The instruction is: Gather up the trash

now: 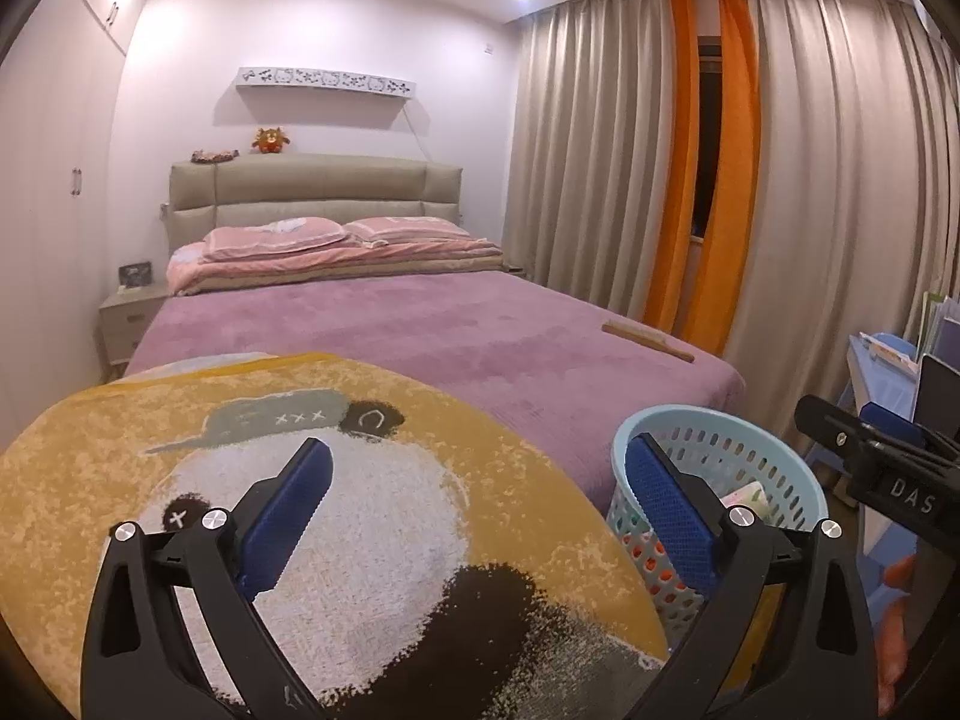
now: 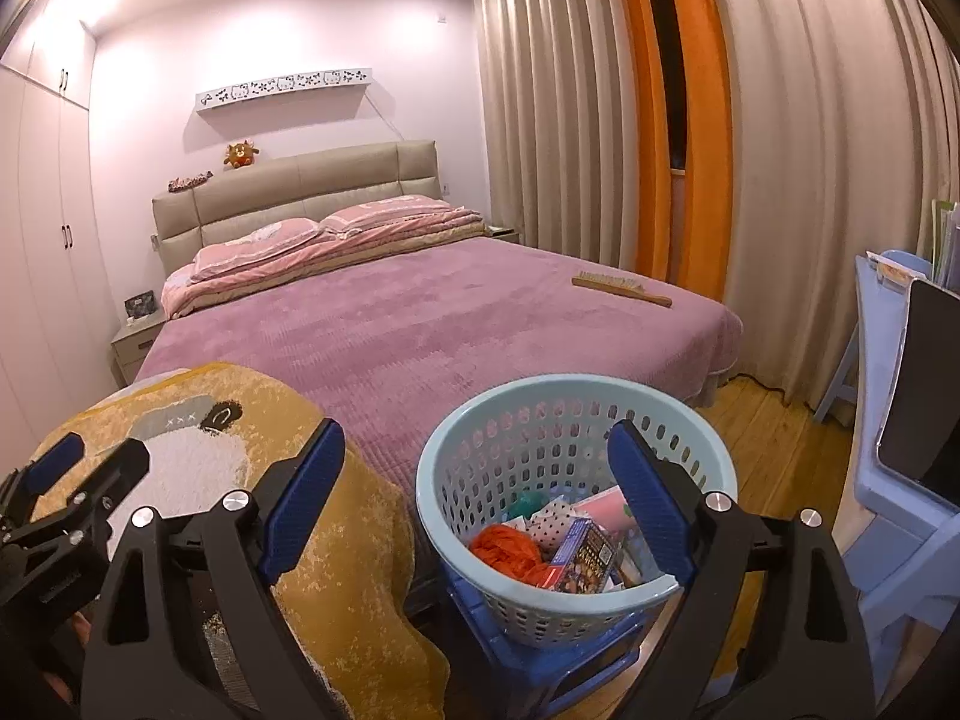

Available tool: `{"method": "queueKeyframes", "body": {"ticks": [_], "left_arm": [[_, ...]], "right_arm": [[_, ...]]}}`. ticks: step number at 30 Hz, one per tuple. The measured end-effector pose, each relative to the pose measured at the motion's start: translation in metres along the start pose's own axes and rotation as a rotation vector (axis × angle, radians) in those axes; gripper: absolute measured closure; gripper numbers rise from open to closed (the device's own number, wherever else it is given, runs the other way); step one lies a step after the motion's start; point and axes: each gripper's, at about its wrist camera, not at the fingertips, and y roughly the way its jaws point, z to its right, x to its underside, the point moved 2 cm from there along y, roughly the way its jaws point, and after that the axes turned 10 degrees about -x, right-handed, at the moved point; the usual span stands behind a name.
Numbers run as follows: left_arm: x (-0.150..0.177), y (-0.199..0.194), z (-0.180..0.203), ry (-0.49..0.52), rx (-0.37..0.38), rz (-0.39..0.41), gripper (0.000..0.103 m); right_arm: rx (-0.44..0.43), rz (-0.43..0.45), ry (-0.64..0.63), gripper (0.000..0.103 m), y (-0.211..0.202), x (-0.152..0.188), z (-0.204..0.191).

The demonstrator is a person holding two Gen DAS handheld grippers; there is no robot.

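Observation:
A light-blue perforated basket (image 2: 540, 387) stands on a blue stool (image 2: 540, 648) at the foot of the bed. It holds trash: an orange crumpled wad (image 2: 507, 546), a dark printed box (image 2: 585, 555) and a pink item (image 2: 603, 507). My right gripper (image 2: 477, 429) is open and empty, its right finger over the basket's near rim. My left gripper (image 1: 478, 450) is open and empty above a round yellow panda mat (image 1: 180, 420); the basket (image 1: 750, 438) sits to its right. A wooden brush (image 2: 621, 289) lies on the bed's far right side.
A purple-covered bed (image 1: 420, 324) with pink pillows fills the middle. Beige and orange curtains (image 1: 720, 180) line the right wall. A light-blue chair (image 2: 900, 540) and desk with papers stand at the right, a nightstand (image 1: 126, 318) and wardrobe at the left.

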Motion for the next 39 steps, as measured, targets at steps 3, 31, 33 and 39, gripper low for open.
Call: {"method": "queueKeyframes", "body": {"ticks": [3, 31, 33, 39], "left_arm": [[0.001, -0.0035, -0.0007, 0.001, -0.006, 0.006, 0.008], [0.0033, -0.0052, -0.0015, 0.002, -0.036, 0.005, 0.007], [0.0034, -0.0045, -0.001, 0.005, -0.035, 0.005, 0.007], [0.0035, -0.0048, -0.0002, 0.01, -0.033, 0.003, 0.007]], "right_arm": [[0.002, -0.006, -0.003, 0.018, 0.0031, 0.006, -0.0022], [0.038, 0.038, 0.003, 0.015, 0.0018, 0.0099, 0.0006], [0.037, 0.038, 0.004, 0.014, 0.0021, 0.0099, 0.0012], [0.036, 0.036, 0.002, 0.014, 0.002, 0.01, -0.0001]]}}
